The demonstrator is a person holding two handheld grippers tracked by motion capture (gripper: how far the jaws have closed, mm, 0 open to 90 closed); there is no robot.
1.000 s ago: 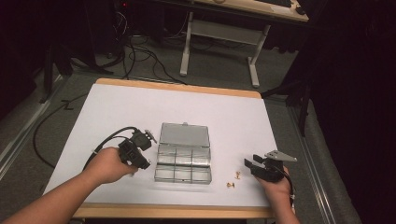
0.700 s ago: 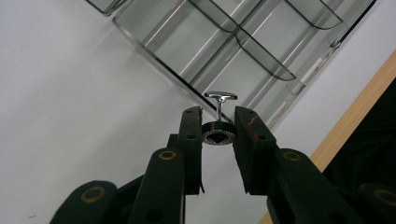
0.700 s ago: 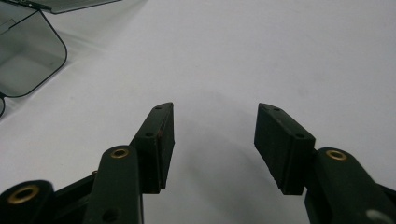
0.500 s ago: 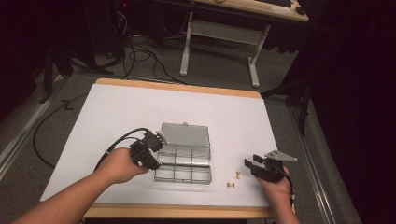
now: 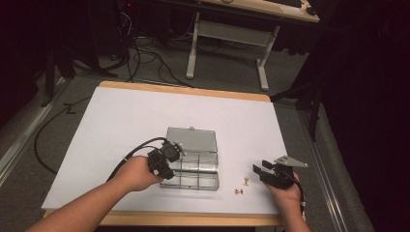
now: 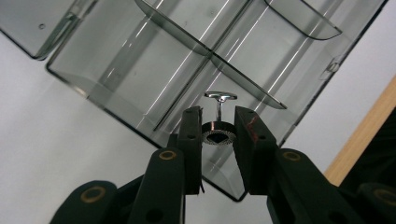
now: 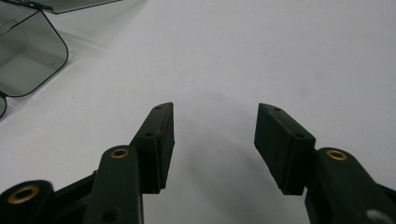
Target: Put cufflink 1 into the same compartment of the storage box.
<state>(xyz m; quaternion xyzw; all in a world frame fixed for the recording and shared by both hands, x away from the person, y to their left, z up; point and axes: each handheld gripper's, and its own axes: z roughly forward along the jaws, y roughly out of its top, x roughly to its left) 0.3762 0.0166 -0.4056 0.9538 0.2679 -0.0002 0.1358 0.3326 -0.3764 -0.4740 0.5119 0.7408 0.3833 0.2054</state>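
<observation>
- The left hand-held gripper has moved in from the left edge of the clear plastic compartment box and now sits over the box's left compartments; a second ago it hung just outside that edge.
- Its jaws are clamped on a small metal stud: the left gripper view shows a knurled silver disc pinched between the two pads, with a thin post rising from it to a flat cap.
- That stud hangs above one of the divided cells, so my read is that the carrying is nearly done and the release into a compartment comes next.
- The right hand-held gripper has kept its place near the right front of the white surface; its jaws stand apart with nothing between them.
- Two small brass-coloured fasteners lie on the surface between the box and the right hand-held gripper, apart from both, likely waiting their turn.
- The box is smoky transparent plastic, with its lid folded open and lying flat behind it; curved dividers split it into cells, and those seen in the left gripper view look empty.
- The stud looks shiny and hard, small enough to slip if the pads loosen early.
</observation>
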